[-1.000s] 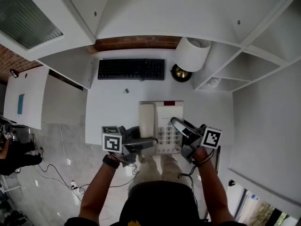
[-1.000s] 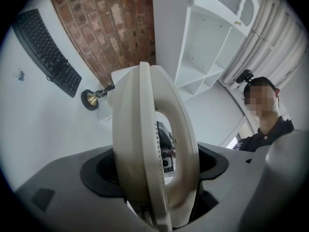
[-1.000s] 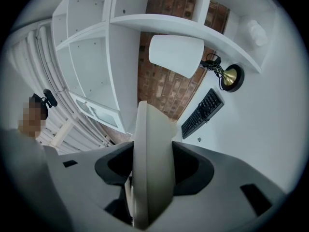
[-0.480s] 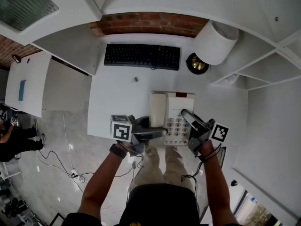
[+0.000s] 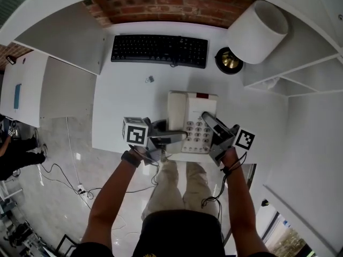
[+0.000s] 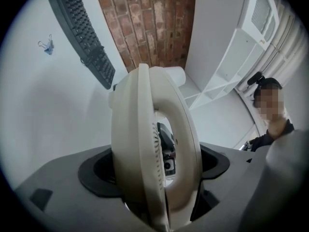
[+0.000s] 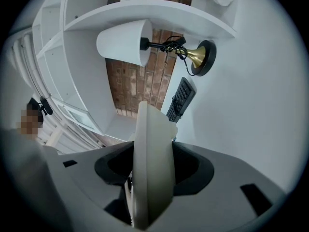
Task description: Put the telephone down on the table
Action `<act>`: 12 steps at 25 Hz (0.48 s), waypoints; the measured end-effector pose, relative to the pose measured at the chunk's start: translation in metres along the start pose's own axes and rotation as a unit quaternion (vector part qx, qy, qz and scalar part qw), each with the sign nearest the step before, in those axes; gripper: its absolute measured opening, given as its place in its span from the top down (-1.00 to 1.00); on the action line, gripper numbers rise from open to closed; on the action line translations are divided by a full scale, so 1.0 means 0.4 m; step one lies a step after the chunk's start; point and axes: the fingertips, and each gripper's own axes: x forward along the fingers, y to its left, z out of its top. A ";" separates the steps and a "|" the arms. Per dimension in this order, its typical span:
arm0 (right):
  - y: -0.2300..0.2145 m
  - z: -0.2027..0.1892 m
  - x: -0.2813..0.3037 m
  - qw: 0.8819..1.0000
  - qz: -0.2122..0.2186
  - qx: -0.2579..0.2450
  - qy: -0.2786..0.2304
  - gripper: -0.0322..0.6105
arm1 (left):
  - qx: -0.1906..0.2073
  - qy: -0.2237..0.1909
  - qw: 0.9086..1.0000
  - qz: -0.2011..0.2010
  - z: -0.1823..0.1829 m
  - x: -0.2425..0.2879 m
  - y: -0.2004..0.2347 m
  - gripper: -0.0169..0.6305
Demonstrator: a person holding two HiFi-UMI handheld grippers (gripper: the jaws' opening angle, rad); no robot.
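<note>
Telephone (image 5: 179,108), cream-coloured, clamped from both sides over the near edge of the white table (image 5: 120,98); left gripper (image 5: 176,137) closed on its handset side, right gripper (image 5: 207,118) on its keypad side; contact with the tabletop unclear; black keyboard (image 5: 159,51) and lamp (image 5: 256,32) beyond.

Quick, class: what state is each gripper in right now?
Left gripper: closed on the telephone's left side.
Right gripper: closed on the telephone's right side.

White shelves (image 5: 289,74) flank a red brick wall (image 5: 177,4)
</note>
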 end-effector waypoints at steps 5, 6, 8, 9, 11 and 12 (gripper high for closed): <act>-0.066 0.001 0.002 1.000 -0.009 0.005 0.006 0.24 | -0.013 0.004 1.000 0.000 -0.014 0.018 0.061 -0.42; -0.075 -0.003 0.002 1.000 -0.011 0.007 0.007 0.24 | -0.018 0.005 1.000 0.001 -0.019 0.018 0.071 -0.42; -0.096 -0.010 0.001 1.000 -0.015 0.013 0.011 0.24 | -0.023 0.009 1.000 0.004 -0.031 0.020 0.090 -0.42; -0.107 -0.014 0.000 1.000 -0.016 0.016 0.011 0.24 | -0.022 0.011 1.000 0.006 -0.034 0.021 0.100 -0.42; -0.129 -0.021 -0.005 0.999 -0.019 0.023 0.011 0.24 | -0.019 0.014 1.000 0.014 -0.040 0.022 0.123 -0.43; -0.138 -0.023 -0.007 0.999 -0.020 0.025 0.010 0.24 | -0.021 0.016 1.000 0.016 -0.045 0.023 0.131 -0.43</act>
